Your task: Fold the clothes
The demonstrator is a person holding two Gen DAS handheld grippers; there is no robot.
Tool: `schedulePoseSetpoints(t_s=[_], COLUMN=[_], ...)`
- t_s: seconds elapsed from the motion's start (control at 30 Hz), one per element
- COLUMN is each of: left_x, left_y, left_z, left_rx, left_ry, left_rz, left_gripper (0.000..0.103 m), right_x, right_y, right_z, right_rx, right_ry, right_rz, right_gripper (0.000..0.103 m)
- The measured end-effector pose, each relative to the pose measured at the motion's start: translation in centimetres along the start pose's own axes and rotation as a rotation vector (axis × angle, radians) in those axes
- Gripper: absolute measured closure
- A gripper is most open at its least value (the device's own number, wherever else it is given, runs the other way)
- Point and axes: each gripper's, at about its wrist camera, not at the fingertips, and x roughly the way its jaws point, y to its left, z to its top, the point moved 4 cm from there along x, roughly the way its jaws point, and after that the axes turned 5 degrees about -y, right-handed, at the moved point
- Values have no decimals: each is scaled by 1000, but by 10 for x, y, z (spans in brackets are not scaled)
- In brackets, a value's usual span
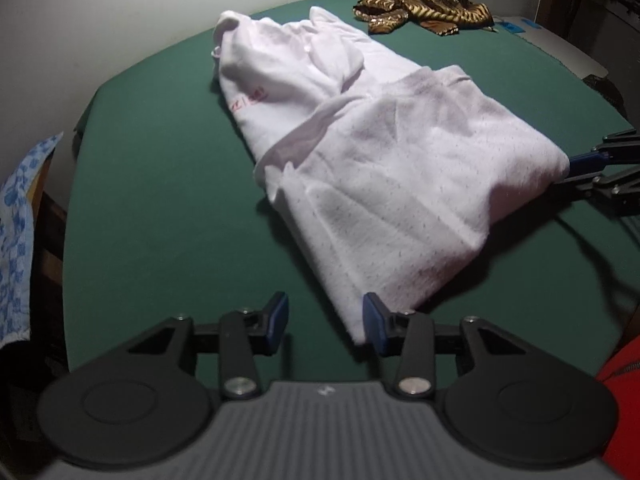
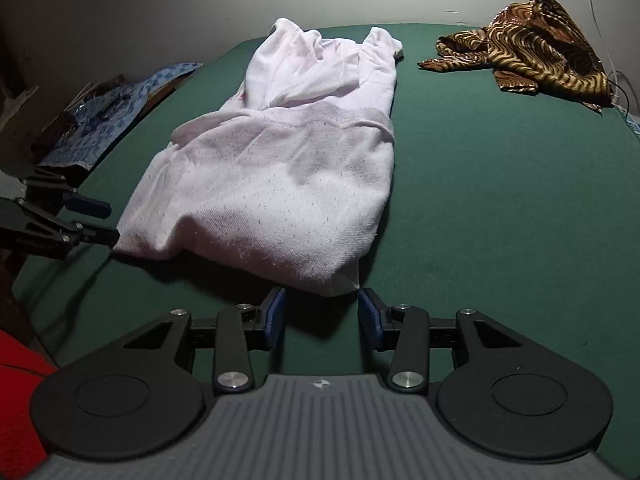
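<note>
Off the tabletop's point(image 1: 160, 208) left edge hangs a blue-patterned cloth point(image 1: 16, 232), well apart from the work. Next comes a broad strip of bare green felt along the left side and near-left corner, so there is plenty of free room there. The left gripper point(image 1: 325, 322) sits low at the near edge w/ its jaws spread wide, nothing between them; its right pad point(image 1: 374, 320) is just at the nearest corner of the white garment point(image 1: 400, 184), though contact can't be confirmed. The garment lies roughly mid-table, running from the near edge diagonally toward the far side: the bottom portion is folded up over the body, leaving a hem line across the middle, and the bunched collar end points to the far edge. Small red print shows on its left flank. The near fold edge is a bit lifted, w/ shadow under it. In the right wrist view the right gripper point(image 2: 322, 318) is also spread apart and empty, its fingertips just short of the garment's other near corner point(image 2: 340, 280). Right of the garment lies more open felt, clear to the tabletop's right edge. A gold-brown tiger-stripe cloth point(image 2: 532, 40) lies crumpled at the far right corner, well apart from the garment.
</note>
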Motion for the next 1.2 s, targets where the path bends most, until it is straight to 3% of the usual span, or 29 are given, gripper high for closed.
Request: schedulePoseSetpoints(t_s=[0.07,0.13,0.23,0.33,0.43,0.57,0.73,0.83,0.97,1.03,1.07,1.2], left_x=[5,9,6,3,4,-3,-17,8,54,65,65,32], left_y=[0,1,1,-7,-10,-4,-2,-5,25,38,42,45], left_z=[0,0,-1,-4,-3,2,33,52,68,73,75,70], left_rx=[-11,-26,-21,39,64,61,68,114,46,9,0,-27], left_ry=[0,2,29,27,19,42,-65,-77,-30,-34,-37,-101], left_rz=[-9,-19,-43,-20,-3,14,63,117,139,145,155,121], left_gripper=[57,57,76,77,79,78,76,73,72,63,57,67], right_x=[3,6,-8,-23,-17,-26,-22,6,44,63,68,84], right_y=[0,1,-3,-12,-22,-29,-27,-26,-25,-25,-17,24], right_z=[2,5,10,12,6,20,54,63,75,81,84,98], right_rx=[-35,-70,-155,-265,-313,-265,-119,-97,-68,-54,-82,-262], right_ry=[-15,-30,-8,40,115,41,-76,-65,-50,-43,-39,-26], right_rz=[8,17,23,18,-8,-84,-49,-57,-68,-73,-54,65], right_gripper=[66,91,93,103,103,102,98,97,97,99,103,94])
